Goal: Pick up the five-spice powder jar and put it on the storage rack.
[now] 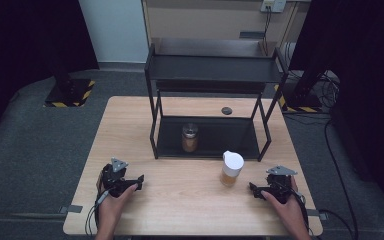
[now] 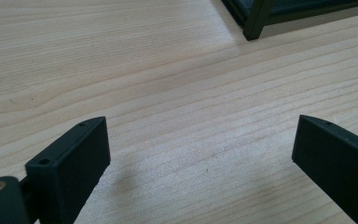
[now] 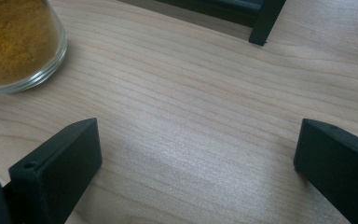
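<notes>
A glass jar with a white lid [image 1: 231, 168] holds orange-brown powder and stands on the wooden table [image 1: 180, 200] in front of the rack. Its glass base [image 3: 18, 46] shows at the upper left of the right gripper view. A second jar with a clear lid [image 1: 190, 137] stands on the lower shelf of the black metal rack [image 1: 210, 75]. My left gripper [image 1: 141, 181] rests near the table's front left, open and empty [image 2: 200, 154]. My right gripper [image 1: 252, 189] sits at the front right, just right of the white-lidded jar, open with bare wood between its jaws [image 3: 198, 154].
A small dark round disc [image 1: 226, 110] lies on the table behind the rack. One rack leg [image 2: 256, 21] stands ahead of the left gripper, another leg [image 3: 265, 23] ahead of the right. Bare wood stretches between the two grippers. Cables lie on the floor at the right.
</notes>
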{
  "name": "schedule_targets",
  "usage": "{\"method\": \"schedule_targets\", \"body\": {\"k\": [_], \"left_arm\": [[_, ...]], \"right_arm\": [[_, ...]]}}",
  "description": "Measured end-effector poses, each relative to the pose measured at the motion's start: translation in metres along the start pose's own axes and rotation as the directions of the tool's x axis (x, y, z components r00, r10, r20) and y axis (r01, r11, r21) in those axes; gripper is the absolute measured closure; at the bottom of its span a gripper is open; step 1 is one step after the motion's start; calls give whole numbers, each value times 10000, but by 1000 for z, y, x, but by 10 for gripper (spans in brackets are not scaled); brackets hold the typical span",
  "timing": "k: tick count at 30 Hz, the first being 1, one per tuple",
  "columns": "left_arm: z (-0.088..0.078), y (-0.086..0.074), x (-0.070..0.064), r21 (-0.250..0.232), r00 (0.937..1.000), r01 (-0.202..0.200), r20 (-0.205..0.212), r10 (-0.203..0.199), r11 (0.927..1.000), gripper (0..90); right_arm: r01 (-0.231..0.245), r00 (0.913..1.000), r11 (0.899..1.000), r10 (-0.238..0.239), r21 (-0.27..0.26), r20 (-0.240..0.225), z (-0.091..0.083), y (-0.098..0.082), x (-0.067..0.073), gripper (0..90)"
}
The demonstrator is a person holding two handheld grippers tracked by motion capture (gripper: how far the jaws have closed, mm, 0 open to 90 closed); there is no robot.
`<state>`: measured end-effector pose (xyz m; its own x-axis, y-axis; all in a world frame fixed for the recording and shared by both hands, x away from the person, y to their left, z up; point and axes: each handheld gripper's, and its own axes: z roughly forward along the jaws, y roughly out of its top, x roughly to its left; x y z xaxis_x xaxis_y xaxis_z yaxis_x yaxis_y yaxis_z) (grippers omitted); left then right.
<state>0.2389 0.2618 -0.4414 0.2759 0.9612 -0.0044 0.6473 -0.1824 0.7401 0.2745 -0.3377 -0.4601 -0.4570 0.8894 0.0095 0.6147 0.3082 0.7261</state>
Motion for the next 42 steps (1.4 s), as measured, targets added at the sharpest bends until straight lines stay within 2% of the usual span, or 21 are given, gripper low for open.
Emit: {"method": "schedule_targets", "body": {"k": [5, 11, 17, 22, 42], "left_arm": [[5, 0, 1, 188, 9999, -40, 120, 38, 9998, 29], [7, -1, 2, 178, 9998, -121, 167, 118, 9998, 28], [10, -2, 5, 364, 9996, 4, 269, -14, 9993, 26], [13, -2, -1, 419, 9990, -425, 160, 419, 9982, 0], [13, -3, -1, 367, 9991, -409, 142, 404, 9985, 0]], "right_arm": [[30, 10000, 10000, -30, -6, -14, 0, 0, 0, 18], [88, 10000, 10000, -88, -26, -35, -1, -1, -1, 18], [77, 10000, 10000, -77, -11, -37, -1, -1, -1, 18], [78, 10000, 10000, -78, -11, -36, -1, -1, -1, 18], [73, 10000, 10000, -73, -4, -33, -1, -1, 0, 18]]}}
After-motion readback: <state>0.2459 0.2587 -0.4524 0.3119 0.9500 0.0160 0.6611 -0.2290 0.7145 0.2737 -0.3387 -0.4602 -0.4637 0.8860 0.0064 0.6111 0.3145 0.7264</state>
